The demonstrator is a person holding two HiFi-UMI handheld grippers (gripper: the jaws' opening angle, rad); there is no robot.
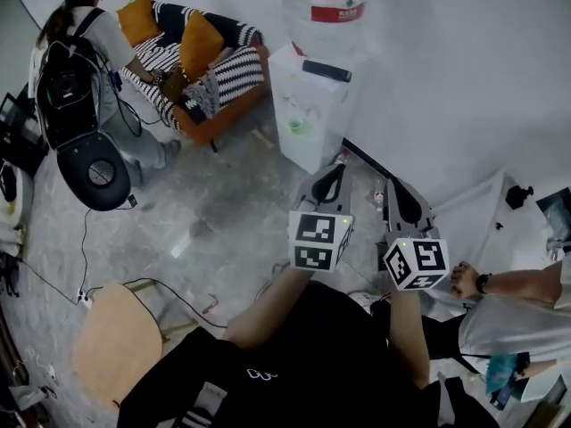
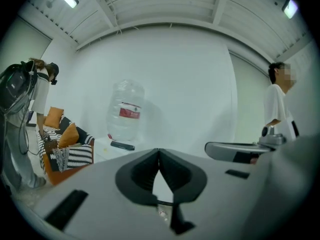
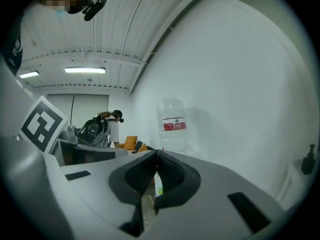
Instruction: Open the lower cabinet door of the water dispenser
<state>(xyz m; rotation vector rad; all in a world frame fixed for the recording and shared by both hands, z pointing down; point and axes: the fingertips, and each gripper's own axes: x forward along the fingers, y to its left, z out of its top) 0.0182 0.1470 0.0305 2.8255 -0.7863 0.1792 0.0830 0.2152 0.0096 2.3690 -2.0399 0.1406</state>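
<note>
The white water dispenser stands against the wall with a clear bottle on top and a dark flat item on its lid. Its lower front faces me, and the door looks closed. My left gripper and right gripper are held side by side, a short way in front of the dispenser and apart from it. Both are shut with nothing between the pads. The bottle shows beyond the left gripper, and the bottle shows above the right gripper.
A striped sofa with orange cushions stands left of the dispenser, and a person with a backpack bends over it. A black round seat, a wooden stool and floor cables lie to the left. Another person stands at right.
</note>
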